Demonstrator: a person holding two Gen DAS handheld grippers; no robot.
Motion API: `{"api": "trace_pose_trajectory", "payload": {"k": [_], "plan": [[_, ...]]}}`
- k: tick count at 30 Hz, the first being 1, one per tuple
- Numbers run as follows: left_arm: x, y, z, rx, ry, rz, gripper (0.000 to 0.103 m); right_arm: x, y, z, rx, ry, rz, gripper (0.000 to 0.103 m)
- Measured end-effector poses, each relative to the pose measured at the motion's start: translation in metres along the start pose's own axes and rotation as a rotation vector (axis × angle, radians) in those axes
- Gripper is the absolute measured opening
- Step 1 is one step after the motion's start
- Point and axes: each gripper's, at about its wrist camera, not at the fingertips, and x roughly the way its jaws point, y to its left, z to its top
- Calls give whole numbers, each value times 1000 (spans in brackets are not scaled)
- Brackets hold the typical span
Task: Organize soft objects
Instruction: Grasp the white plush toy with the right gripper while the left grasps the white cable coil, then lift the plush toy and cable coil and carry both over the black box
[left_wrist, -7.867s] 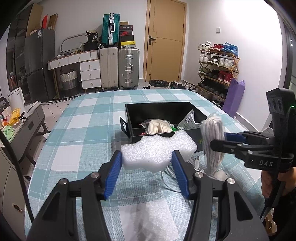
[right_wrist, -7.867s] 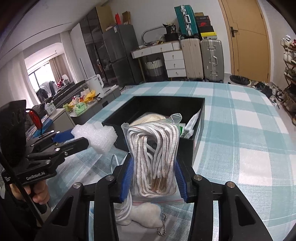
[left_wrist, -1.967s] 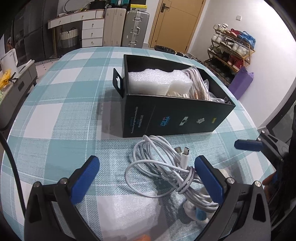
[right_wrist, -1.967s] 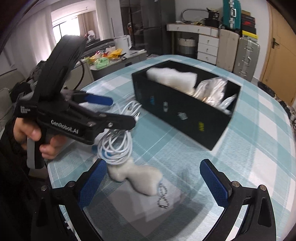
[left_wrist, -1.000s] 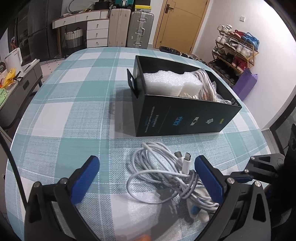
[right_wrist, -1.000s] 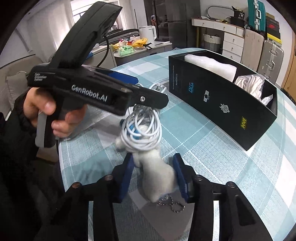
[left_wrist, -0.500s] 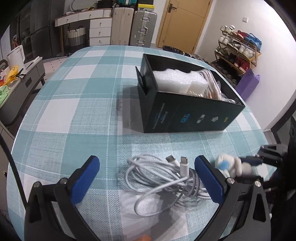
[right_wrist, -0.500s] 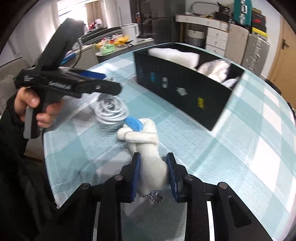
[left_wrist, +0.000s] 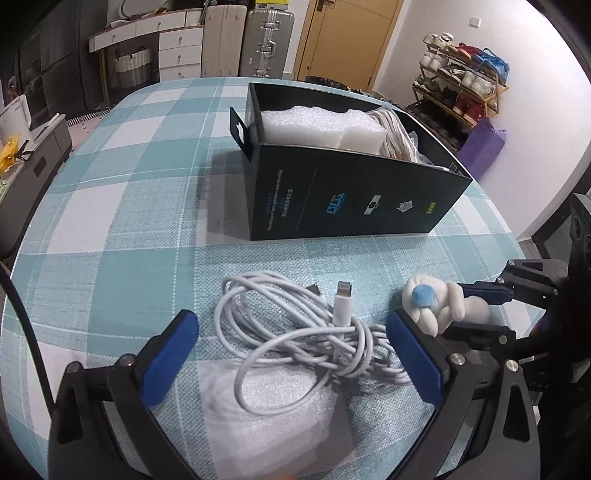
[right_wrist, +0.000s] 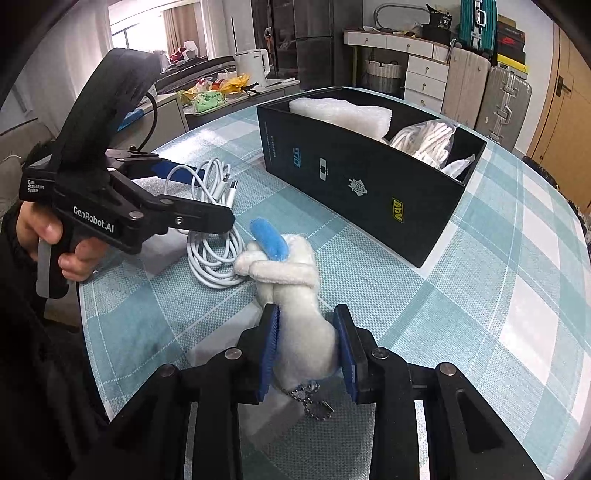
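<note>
White plush fills our right gripper: its blue pads press both flanks of the small plush toy, whose blue-tipped head points toward 11 o'clock in the right wrist view. Our left gripper stands wide, its fingers either side of the coiled white cable on the checked desk. Seen from the left wrist, the toy sits at 3 o'clock, just beside the cable. At 12 o'clock stands the black box, holding a foam block and a bagged rope bundle. Open cloth lies between box and cable, and more to 9 o'clock. The desk's near edge curves close beneath both grippers. A translucent sheet lies partly under the cable. The toy's bead chain is half hidden behind the gripper, and the box wall cuts off the lower part of the box's contents.
</note>
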Motion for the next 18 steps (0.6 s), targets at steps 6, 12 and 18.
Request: {"api": "trace_pose_trajectory", "payload": {"k": [6, 12, 18], "plan": [[-3, -1, 3, 22, -33, -26, 71, 1, 0, 0, 0, -3, -1, 31], [-11, -10, 3, 73, -78, -37, 65, 0, 0, 0, 2, -9, -2, 30], [-19, -13, 6, 89, -108, -40, 65, -2, 0, 0, -2, -10, 10, 30]]}}
